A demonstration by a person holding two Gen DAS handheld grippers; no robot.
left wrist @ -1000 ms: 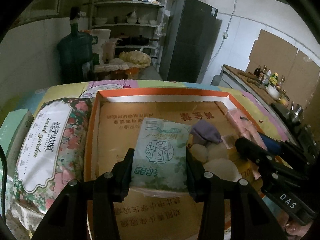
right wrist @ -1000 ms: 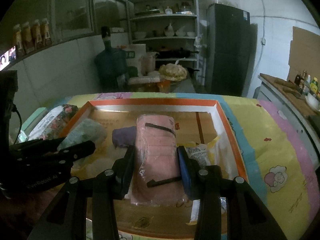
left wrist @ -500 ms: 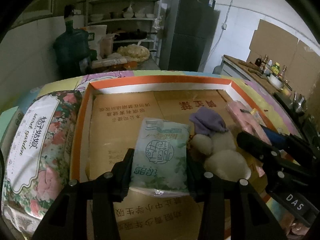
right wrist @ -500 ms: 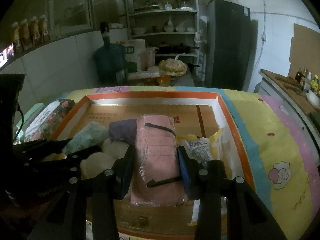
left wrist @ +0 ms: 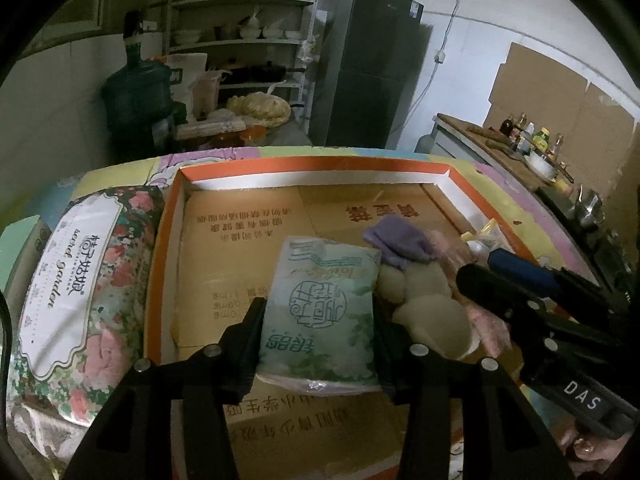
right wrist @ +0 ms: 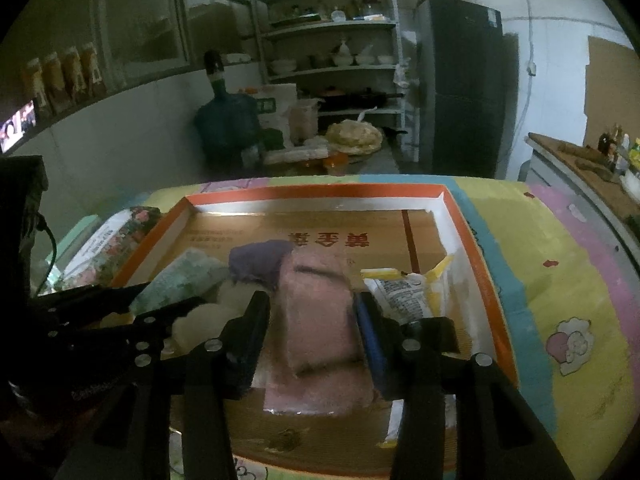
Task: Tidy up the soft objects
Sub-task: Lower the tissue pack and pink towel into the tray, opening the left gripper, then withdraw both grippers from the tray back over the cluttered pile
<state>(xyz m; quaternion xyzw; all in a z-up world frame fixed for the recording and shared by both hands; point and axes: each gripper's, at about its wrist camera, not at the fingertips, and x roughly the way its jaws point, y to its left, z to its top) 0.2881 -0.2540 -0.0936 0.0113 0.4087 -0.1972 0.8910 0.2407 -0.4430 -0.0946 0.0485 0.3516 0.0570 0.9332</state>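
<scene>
Both grippers angle down into a shallow orange-rimmed cardboard tray (left wrist: 451, 171), side by side, left one's black arms visible at lower left of the right wrist view; left gripper (left wrist: 318, 320) straddles a pale green tissue pack (left wrist: 320, 312), its jaws have just been opening, fingers at the pack's sides but whether they still press cannot be told; right gripper (right wrist: 312, 320) straddles a pink wrapped pack (right wrist: 320, 320), jaws likewise just been opening, pack blurred, grip cannot be told; tray sits on a table under a pastel cartoon-print cloth (right wrist: 560, 300); room behind holds open shelves with bowls (right wrist: 332, 60), a dark refrigerator (right wrist: 460, 80), a big water jug (left wrist: 138, 96); a large floral-print tissue bundle (left wrist: 76, 292) lies just outside the tray's left wall; both packs lie flat on the tray floor, long axes running away from the cameras; between them a purple cloth (left wrist: 400, 240) and cream plush balls (left wrist: 432, 312), touching; a yellow-edged sachet (right wrist: 404, 292) beside the pink pack's right.
</scene>
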